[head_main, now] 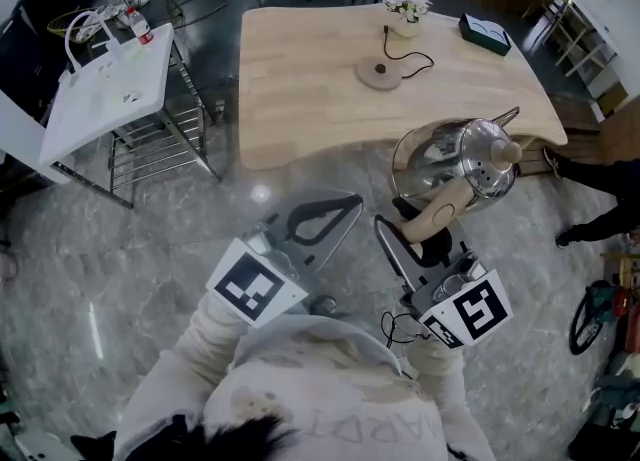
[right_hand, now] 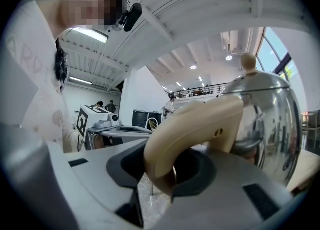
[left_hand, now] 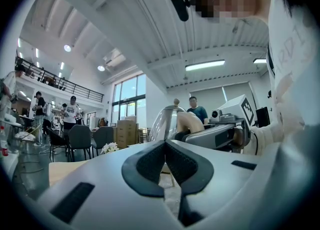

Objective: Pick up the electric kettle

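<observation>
steel and shiny, the electric kettle (head_main: 455, 161) hangs from my right claw (head_main: 424, 237), upright, its round body just past the claw's tips and the knobbed lid on top. that claw is clenched on the kettle's cream handle (head_main: 441, 213). in the right gripper view the dark pads (right_hand: 201, 172) press the lower curve of the handle (right_hand: 195, 129) from both sides. the kettle is in the air over the grey marble floor (head_main: 150, 239), clear of the wooden table (head_main: 300, 79), which lies farther out beyond the claw. on that table, well apart from the kettle, sits the round base (head_main: 381, 73) with its black cord.

my left claw (head_main: 352, 201) hangs just beside the right one, pressed together on nothing, its pads meeting at the tips. in the left gripper view the kettle (left_hand: 162, 121) stands ahead of the left claw (left_hand: 165, 148) and a little to its right.
</observation>
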`<state>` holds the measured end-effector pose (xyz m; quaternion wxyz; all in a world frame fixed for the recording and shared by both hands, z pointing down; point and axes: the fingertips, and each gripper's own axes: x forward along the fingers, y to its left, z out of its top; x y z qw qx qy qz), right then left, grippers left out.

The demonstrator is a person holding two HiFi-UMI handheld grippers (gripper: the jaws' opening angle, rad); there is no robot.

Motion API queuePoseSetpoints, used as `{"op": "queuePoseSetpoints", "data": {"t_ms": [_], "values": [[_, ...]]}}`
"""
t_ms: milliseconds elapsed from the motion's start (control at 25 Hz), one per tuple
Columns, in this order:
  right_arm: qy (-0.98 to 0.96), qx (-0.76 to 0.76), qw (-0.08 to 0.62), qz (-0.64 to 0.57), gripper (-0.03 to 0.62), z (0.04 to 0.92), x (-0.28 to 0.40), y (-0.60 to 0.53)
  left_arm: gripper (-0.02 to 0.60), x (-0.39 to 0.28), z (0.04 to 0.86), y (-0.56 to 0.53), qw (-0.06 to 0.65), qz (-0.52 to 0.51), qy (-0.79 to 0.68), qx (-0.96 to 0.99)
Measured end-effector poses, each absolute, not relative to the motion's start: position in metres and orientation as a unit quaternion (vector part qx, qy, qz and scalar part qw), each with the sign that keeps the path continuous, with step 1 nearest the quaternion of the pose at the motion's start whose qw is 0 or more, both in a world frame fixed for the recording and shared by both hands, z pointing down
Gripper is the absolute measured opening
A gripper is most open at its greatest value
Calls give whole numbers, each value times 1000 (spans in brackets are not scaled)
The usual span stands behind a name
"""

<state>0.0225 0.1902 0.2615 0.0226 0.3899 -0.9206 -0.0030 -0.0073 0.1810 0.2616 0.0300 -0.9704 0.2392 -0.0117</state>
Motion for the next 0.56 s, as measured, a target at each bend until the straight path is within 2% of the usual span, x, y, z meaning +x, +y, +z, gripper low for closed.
{"op": "queuePoseSetpoints", "data": {"t_ms": [560], "values": [[-923, 385, 23, -17, 126, 260, 20, 191, 12, -10, 260, 180, 40, -6, 243, -969]]}}
